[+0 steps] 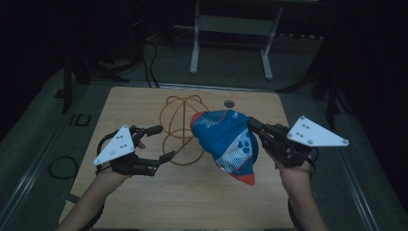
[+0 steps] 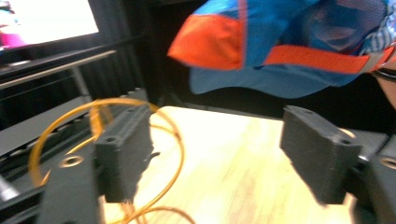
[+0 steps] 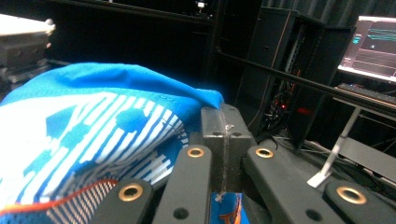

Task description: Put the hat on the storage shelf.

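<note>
A blue cap with orange trim and white print (image 1: 226,142) hangs above the wooden table, held up at its right edge by my right gripper (image 1: 255,127). In the right gripper view the jaws are pressed together on a fold of the blue cap fabric (image 3: 116,121), my right gripper (image 3: 225,122) shut on it. My left gripper (image 1: 161,143) is open to the left of the cap, over a coil of orange cord (image 1: 180,126). In the left gripper view the cap (image 2: 280,42) floats above and beyond my left gripper (image 2: 219,158), and the orange cord (image 2: 100,140) loops around the left finger (image 2: 123,149).
The wooden table (image 1: 192,202) has a small round hole (image 1: 229,103) near its far edge. A white metal stand (image 1: 231,43) sits on the floor beyond the table. Black cables (image 1: 151,67) run across the floor at the far left. A lit monitor (image 3: 376,44) glows in the dark room.
</note>
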`<state>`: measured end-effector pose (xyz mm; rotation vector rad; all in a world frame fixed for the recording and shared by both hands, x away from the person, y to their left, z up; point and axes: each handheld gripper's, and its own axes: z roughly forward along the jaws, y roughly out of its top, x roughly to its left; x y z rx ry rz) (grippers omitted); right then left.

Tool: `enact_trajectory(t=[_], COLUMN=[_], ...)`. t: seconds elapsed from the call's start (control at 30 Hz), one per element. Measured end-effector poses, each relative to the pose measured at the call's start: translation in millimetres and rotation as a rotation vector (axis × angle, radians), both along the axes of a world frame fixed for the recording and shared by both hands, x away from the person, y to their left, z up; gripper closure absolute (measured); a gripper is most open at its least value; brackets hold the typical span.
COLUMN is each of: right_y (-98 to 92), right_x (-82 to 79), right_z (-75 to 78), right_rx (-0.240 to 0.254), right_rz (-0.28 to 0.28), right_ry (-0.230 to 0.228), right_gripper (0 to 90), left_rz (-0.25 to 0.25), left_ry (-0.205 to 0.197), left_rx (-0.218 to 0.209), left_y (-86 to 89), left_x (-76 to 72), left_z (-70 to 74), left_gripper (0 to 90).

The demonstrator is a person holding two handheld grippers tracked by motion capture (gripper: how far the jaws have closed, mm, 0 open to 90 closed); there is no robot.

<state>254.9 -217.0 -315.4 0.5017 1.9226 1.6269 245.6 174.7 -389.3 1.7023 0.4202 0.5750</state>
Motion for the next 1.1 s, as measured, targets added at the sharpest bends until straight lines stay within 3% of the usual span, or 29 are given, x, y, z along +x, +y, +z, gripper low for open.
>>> enact_trajectory(t=[0.1, 0.17, 0.2, 0.4, 0.5, 0.63, 0.77, 0.93, 1.1], right_y=[3.6, 6.5, 9.2, 23.1, 32.9, 47.4, 58.7, 88.5, 118.2], right_x=[7.6, 12.4, 15.9, 30.7, 39.8, 52.6, 63.6, 85.3, 100.4], right_z=[2.1, 4.1, 6.2, 17.9, 24.9, 32.5, 36.2, 37.2, 28.9], right_rx=[0.002, 0.006, 0.008, 0.012, 0.007, -0.008, -0.015, -0.022, -0.045], right_rz=[-0.001, -0.003, -0.004, -0.021, -0.029, -0.046, -0.048, -0.029, -0.009], right_ry=[0.003, 0.004, 0.003, -0.007, -0.01, -0.018, -0.008, 0.027, 0.063], right_gripper=[90.0, 90.0, 90.0, 90.0, 90.0, 90.0, 90.0, 90.0, 90.0], left_rz=[0.076, 0.147, 0.167, 0.28, 0.301, 0.346, 0.399, 0.405, 0.403], left_ry=[0.015, 0.017, 0.026, 0.051, 0.076, 0.067, 0.087, 0.084, 0.085], left_rx=[-0.003, 0.033, 0.031, 0.003, 0.011, -0.029, -0.064, -0.049, -0.04], left_y=[12.4, 19.2, 22.2, 36.6, 41.2, 46.4, 53.7, 56.7, 56.0], left_x=[-0.3, -1.6, -3.0, -9.3, -13.7, -22.2, -27.8, -29.9, -29.9], left_z=[-14.1, -29.7, -36.6, -76.7, -96.9, -119.8, -138.1, -143.7, -147.0], left_gripper=[11.2, 4.6, 3.0, 2.6, 2.6, 2.6, 2.7, 2.7, 2.7])
